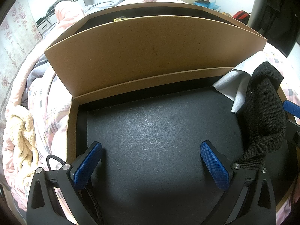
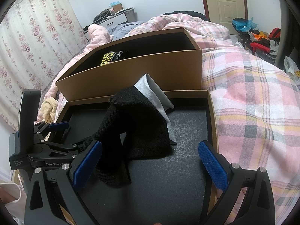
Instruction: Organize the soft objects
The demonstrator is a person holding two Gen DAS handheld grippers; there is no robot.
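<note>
Both claws, left (image 1: 151, 166) & right (image 2: 150, 166), gape wide, gripping nothing. Black sock (image 2: 135, 129) lies in tray (image 2: 211, 116), over grey cloth (image 2: 159, 97) at 12 o'clock. Risk: pinching both layers together, dragging cloth along w/ sock.

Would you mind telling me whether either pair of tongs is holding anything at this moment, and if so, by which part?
Nothing is held. The left tongs and the right tongs both stand open and empty; the black knit cloth lies loose in the tray.
</note>
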